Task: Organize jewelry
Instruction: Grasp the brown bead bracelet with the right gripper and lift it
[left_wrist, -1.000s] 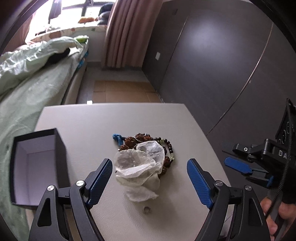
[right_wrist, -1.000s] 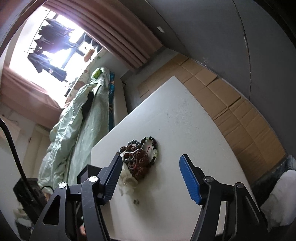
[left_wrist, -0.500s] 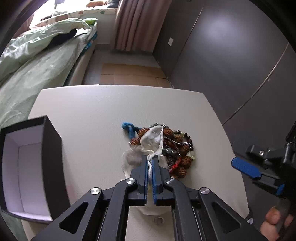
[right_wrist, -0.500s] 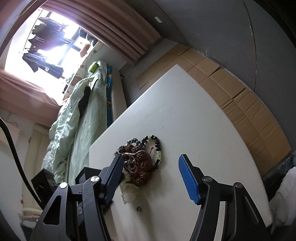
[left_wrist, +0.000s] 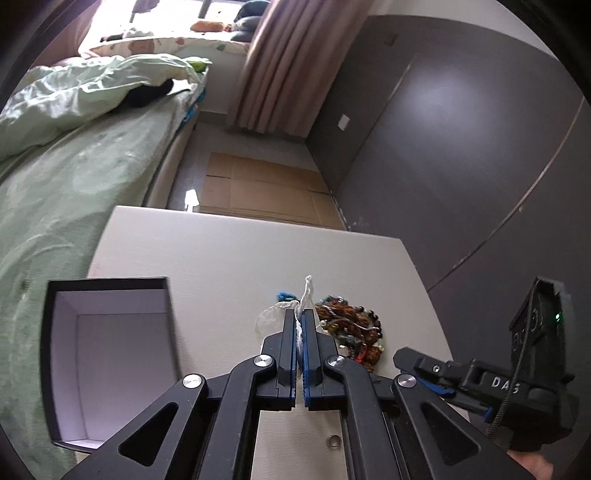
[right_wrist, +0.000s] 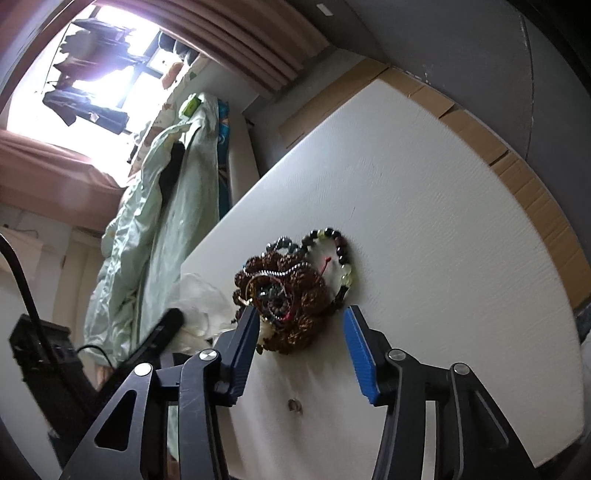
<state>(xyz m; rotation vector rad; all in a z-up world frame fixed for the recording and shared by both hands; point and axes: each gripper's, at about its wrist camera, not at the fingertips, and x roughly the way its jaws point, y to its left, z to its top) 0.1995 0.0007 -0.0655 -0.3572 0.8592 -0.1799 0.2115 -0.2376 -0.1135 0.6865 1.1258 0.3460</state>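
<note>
A tangled pile of bead bracelets (left_wrist: 351, 332) (right_wrist: 291, 291) lies on the white table (left_wrist: 229, 258). My left gripper (left_wrist: 299, 317) is shut on a thin clear plastic bag (left_wrist: 306, 291), held up off the table just left of the pile; the bag shows in the right wrist view (right_wrist: 199, 295) too. My right gripper (right_wrist: 301, 321) is open, its blue pads on either side of the near edge of the pile. A small silver ring (left_wrist: 334, 441) (right_wrist: 294, 405) lies on the table nearer to me. An open black box (left_wrist: 110, 354) with a white inside stands at the left.
A bed with a green quilt (left_wrist: 74, 147) runs along the table's left side. Cardboard sheets (left_wrist: 258, 188) cover the floor beyond the table. A dark wall (left_wrist: 461, 147) stands at the right. The right gripper's body (left_wrist: 480, 376) sits at the table's right edge.
My left gripper closed on the plastic bag and has lifted it off the bracelets. My right gripper moved in closer, now straddling the pile's near edge.
</note>
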